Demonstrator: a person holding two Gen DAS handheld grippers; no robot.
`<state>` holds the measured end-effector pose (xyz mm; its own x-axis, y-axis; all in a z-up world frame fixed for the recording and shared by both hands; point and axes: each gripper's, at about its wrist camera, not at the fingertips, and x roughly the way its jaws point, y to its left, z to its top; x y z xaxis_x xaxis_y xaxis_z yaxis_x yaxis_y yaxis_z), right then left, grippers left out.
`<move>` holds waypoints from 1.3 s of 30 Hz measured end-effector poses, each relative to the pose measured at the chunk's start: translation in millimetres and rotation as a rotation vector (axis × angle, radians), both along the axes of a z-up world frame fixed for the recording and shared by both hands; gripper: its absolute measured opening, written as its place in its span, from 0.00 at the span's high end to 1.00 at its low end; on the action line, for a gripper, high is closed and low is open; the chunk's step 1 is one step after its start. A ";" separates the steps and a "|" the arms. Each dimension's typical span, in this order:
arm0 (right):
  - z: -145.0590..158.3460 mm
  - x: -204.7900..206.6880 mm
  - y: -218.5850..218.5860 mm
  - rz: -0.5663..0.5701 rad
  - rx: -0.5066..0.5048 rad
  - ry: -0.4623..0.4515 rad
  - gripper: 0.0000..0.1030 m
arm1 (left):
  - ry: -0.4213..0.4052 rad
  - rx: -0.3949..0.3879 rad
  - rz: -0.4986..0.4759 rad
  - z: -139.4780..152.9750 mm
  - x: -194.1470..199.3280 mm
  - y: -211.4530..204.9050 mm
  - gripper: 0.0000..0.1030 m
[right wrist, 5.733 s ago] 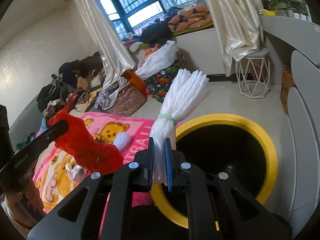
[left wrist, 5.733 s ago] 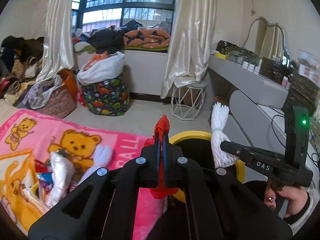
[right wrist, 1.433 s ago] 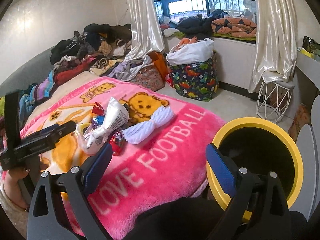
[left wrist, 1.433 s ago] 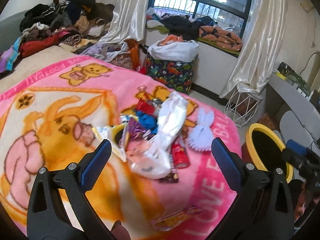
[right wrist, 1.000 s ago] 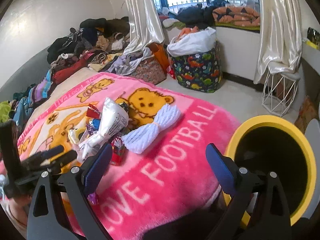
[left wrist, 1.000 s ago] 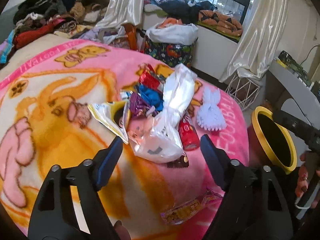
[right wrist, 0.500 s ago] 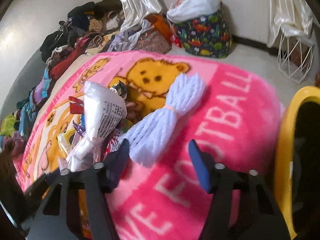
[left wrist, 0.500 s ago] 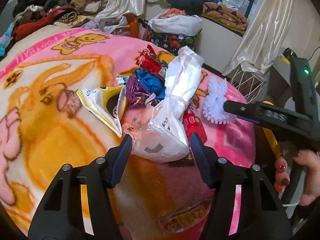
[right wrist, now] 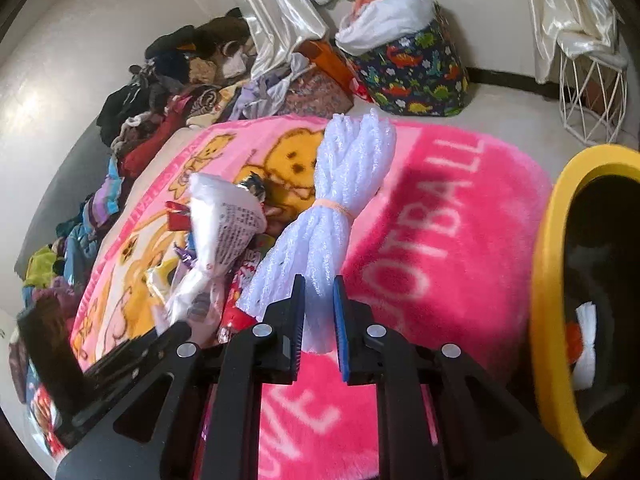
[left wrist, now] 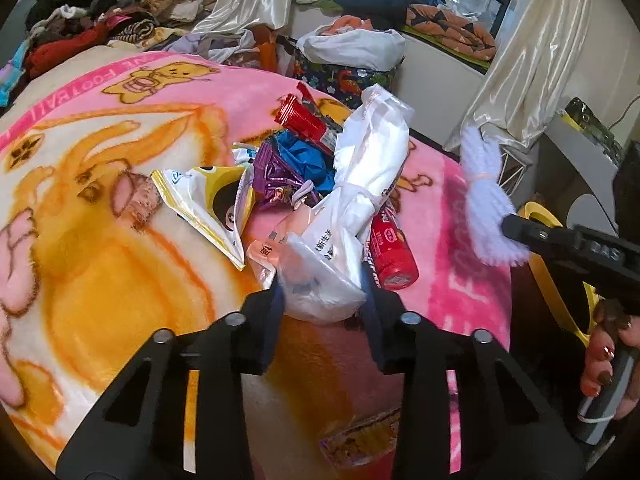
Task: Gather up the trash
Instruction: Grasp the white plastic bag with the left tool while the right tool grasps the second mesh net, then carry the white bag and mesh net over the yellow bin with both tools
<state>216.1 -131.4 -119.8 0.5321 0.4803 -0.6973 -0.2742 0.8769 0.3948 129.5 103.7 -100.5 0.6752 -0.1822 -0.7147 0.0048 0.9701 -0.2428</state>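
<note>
1. Pink fleece everywhere: the blanket (left wrist: 100, 240) with its teddy bears and white lettering fills both views, and everything else sits on it or at its edge.

2. Off the blanket's lettered end stands the yellow-rimmed bin (right wrist: 548, 300). Only the right wrist view looks down into it, where something white and red lies at the bottom; the left wrist view catches just a sliver of yellow rim (left wrist: 536, 212) behind the other tool.

3. Mid-blanket lies the trash heap, and the left wrist view lays it out best: a yellow snack packet (left wrist: 208, 204), a purple wrapper (left wrist: 276, 176), blue foil (left wrist: 304, 156), a red wrapper (left wrist: 304, 120) and a red tube (left wrist: 390, 252). From the right wrist view most of that hides behind the white bag.

4. Across the heap stretches the white plastic bag (left wrist: 360, 168). The left gripper (left wrist: 322, 300) has just been closing, and its blue pads now squeeze the bag's near end.

5. Towards the blanket's bin end, the white foam netting bundle (right wrist: 332, 208), tied at its waist with a band, is up off the fleece. The right gripper (right wrist: 319, 320) has just been closing too, and it now pinches the bundle's lower end. The left wrist view shows this from the side (left wrist: 486, 204), plus the hand (left wrist: 608, 364) on the handle.
</note>
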 end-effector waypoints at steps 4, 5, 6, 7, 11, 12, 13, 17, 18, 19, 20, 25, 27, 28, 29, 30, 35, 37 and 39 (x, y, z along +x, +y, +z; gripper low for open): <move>12.8 -16.6 -5.4 0.027 -0.033 -0.048 0.87 | -0.040 -0.001 0.002 11.5 -7.8 -2.3 0.80; 14.3 -19.8 -5.3 0.033 -0.044 -0.060 0.87 | -0.049 0.001 0.000 14.0 -8.8 -3.2 0.80; 15.6 -23.6 -5.5 0.040 -0.053 -0.070 0.87 | -0.054 -0.004 -0.003 16.2 -9.8 -4.2 0.80; 16.3 -26.2 -6.6 0.042 -0.055 -0.073 0.87 | -0.058 -0.011 -0.011 19.2 -10.8 -5.7 0.80; 22.4 -35.1 -11.5 0.044 -0.053 -0.085 0.87 | -0.088 -0.003 -0.030 33.0 -15.1 -12.8 0.81; 24.4 -36.8 -12.8 0.044 -0.051 -0.090 0.87 | -0.100 -0.004 -0.032 37.7 -16.7 -15.0 0.81; 26.4 -38.3 -15.5 0.042 -0.045 -0.094 0.87 | -0.108 -0.006 -0.038 41.1 -17.3 -17.1 0.81; 37.1 -45.6 -23.9 0.027 -0.042 -0.118 0.87 | -0.140 -0.003 -0.054 54.7 -20.3 -26.7 0.81; 40.6 -48.2 -28.2 0.022 -0.038 -0.127 0.87 | -0.149 -0.005 -0.055 58.5 -21.1 -29.8 0.81; 42.4 -48.7 -29.7 0.019 -0.037 -0.131 0.87 | -0.154 -0.008 -0.056 60.3 -21.2 -30.9 0.81; 44.9 -51.2 -33.6 0.012 -0.039 -0.139 0.87 | -0.162 -0.016 -0.059 63.1 -22.0 -33.4 0.81; 52.9 -59.3 -50.1 -0.019 -0.046 -0.170 0.87 | -0.193 -0.021 -0.095 71.8 -26.7 -47.5 0.81; 56.6 -61.3 -59.0 -0.033 -0.048 -0.183 0.87 | -0.199 -0.018 -0.108 74.7 -27.6 -54.1 0.81; 59.2 -63.4 -65.3 -0.044 -0.043 -0.189 0.87 | -0.200 -0.015 -0.115 76.0 -27.0 -57.6 0.81; 61.4 -64.8 -70.3 -0.055 -0.039 -0.193 0.87 | -0.200 -0.013 -0.119 76.6 -26.0 -59.5 0.81; 62.1 -68.2 -73.4 -0.062 -0.036 -0.197 0.87 | -0.201 -0.013 -0.126 78.3 -25.8 -63.7 0.81; 71.1 -77.6 -91.8 -0.103 -0.038 -0.226 0.87 | -0.216 -0.009 -0.155 85.5 -27.2 -79.6 0.81; 73.2 -81.8 -103.2 -0.120 -0.031 -0.232 0.87 | -0.213 -0.017 -0.168 87.9 -25.4 -87.0 0.81; 75.2 -86.4 -113.5 -0.137 -0.037 -0.242 0.87 | -0.218 -0.015 -0.178 90.8 -23.8 -95.8 0.81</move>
